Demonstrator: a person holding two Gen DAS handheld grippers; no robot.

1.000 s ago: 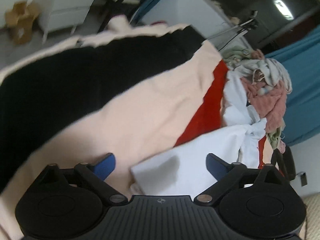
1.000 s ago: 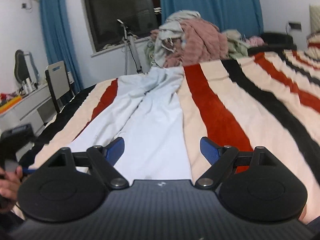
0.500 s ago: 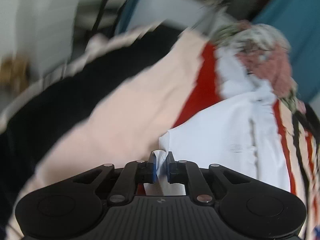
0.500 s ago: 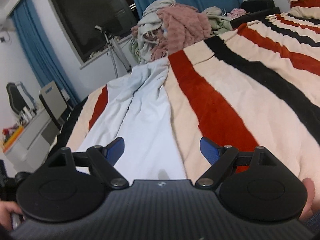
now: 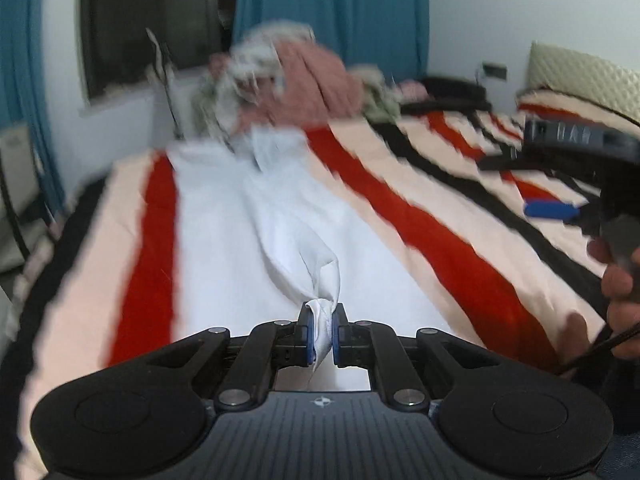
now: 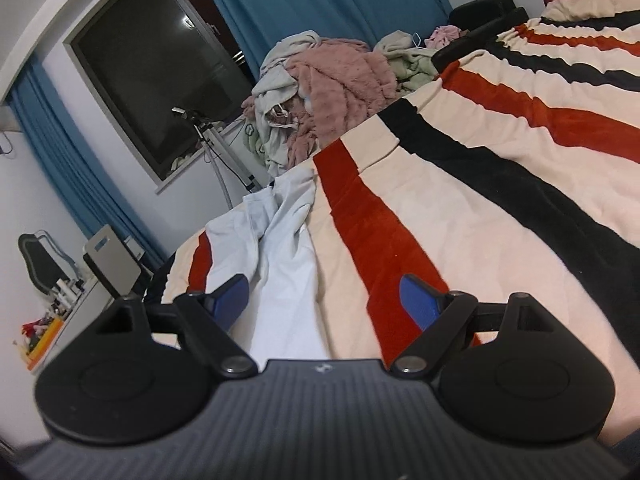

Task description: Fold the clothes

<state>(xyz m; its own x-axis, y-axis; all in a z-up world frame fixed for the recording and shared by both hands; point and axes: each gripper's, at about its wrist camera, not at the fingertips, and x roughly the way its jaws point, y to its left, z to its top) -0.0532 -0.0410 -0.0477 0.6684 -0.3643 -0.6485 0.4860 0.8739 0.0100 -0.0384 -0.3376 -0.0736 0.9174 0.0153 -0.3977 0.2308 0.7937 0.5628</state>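
A white garment lies stretched lengthwise on the striped bed cover. My left gripper is shut on the garment's near corner and lifts it, so a fold of cloth rises above the flat part. In the right wrist view the same white garment runs away from me. My right gripper is open and empty above the garment's near end and the red stripe. It also shows at the right edge of the left wrist view, held by a hand.
A pile of unfolded clothes sits at the bed's far end, also in the left wrist view. Blue curtains and a dark window stand behind. A tripod, chair and desk are to the left of the bed.
My left gripper closed on the white garment's corner, swung round toward the clothes pile and lifted the corner. My right gripper stayed open and tilted, moving a little forward over the garment.
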